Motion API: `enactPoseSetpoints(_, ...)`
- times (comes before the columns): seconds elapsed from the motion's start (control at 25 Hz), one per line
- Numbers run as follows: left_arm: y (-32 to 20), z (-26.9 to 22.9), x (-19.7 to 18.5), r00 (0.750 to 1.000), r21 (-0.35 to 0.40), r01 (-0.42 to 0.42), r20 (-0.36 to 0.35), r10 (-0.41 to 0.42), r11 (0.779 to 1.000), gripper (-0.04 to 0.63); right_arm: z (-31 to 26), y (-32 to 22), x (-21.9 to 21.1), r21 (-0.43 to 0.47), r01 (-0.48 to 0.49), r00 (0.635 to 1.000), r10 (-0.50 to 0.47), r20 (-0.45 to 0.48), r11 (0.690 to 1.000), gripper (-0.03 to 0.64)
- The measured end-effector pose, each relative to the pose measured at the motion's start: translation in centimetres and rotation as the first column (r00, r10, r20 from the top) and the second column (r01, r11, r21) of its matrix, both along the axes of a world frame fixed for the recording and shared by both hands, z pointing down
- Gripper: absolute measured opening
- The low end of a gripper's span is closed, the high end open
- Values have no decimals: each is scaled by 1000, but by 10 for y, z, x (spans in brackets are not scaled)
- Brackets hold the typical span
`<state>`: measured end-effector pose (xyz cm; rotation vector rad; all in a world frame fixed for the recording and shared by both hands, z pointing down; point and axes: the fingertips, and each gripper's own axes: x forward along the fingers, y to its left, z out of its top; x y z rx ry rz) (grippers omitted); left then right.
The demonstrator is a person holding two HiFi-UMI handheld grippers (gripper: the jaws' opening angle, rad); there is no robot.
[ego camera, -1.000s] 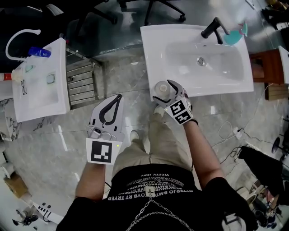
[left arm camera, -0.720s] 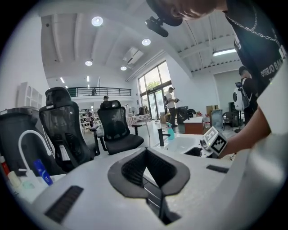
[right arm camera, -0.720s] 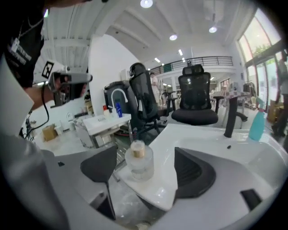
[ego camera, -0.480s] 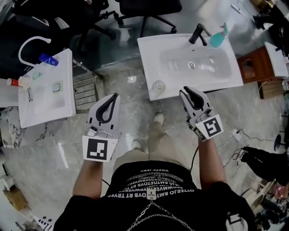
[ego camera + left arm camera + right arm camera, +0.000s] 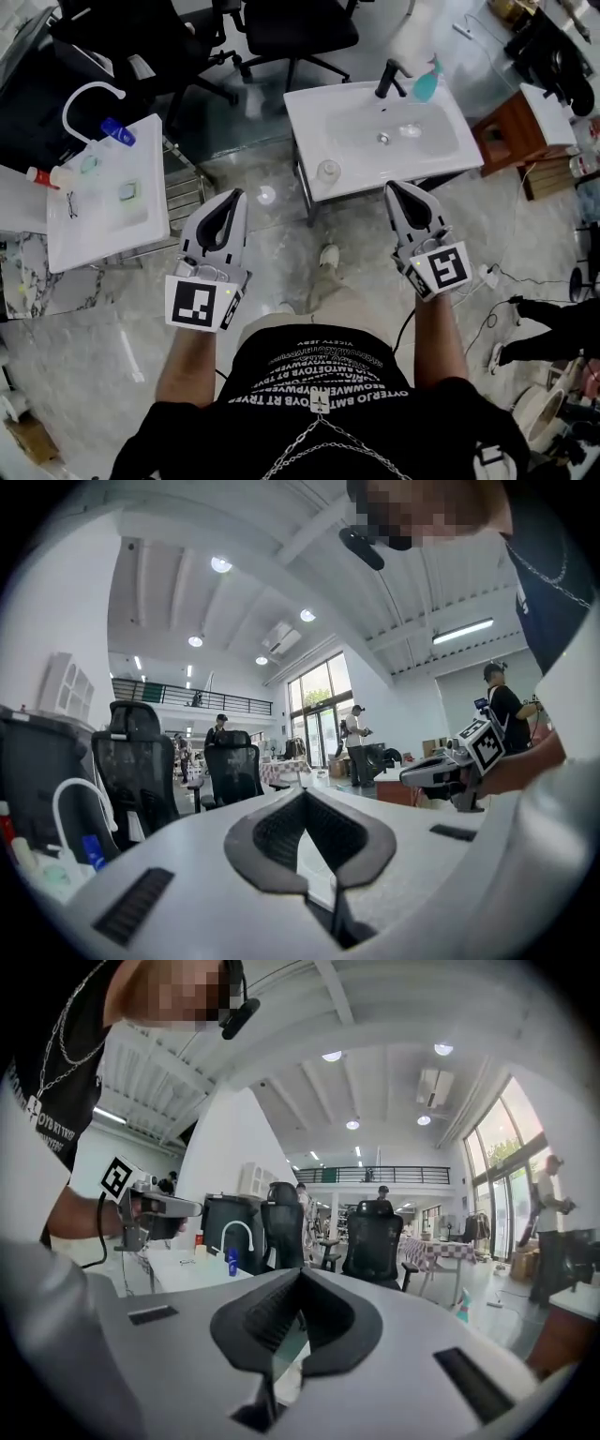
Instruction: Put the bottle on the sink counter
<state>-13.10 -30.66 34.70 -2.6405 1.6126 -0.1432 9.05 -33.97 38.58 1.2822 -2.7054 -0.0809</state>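
- The bottle (image 5: 328,172) is stood upright on the front left corner of the white desk (image 5: 309,127), just beside the sink bowl.
- It is set on the flat part, most likely so that it cannot tip into the bowl. The job looks done.
- The right gripper (image 5: 401,192) is shut all the way, and nothing is held in it.
- It is held over the floor, apart from the desk, most likely so that the bottle is not bumped.
- The left gripper (image 5: 232,202) is shut too, and nothing is held in it.
- It is held off to the side over the floor, as it does not seem to be needed for this job.
- The black tap (image 5: 388,79) and the blue-green soap bottle (image 5: 427,86) are found at the back of the desk, well apart from the bottle, so the front corner is a free spot for it.
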Motion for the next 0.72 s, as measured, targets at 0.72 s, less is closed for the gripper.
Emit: enactPoseSetpoints(0.72,45,-17,-28,995,146,78,54,-87,986,6,10,58,-41,-113,-70,994,59,-97,991,-5)
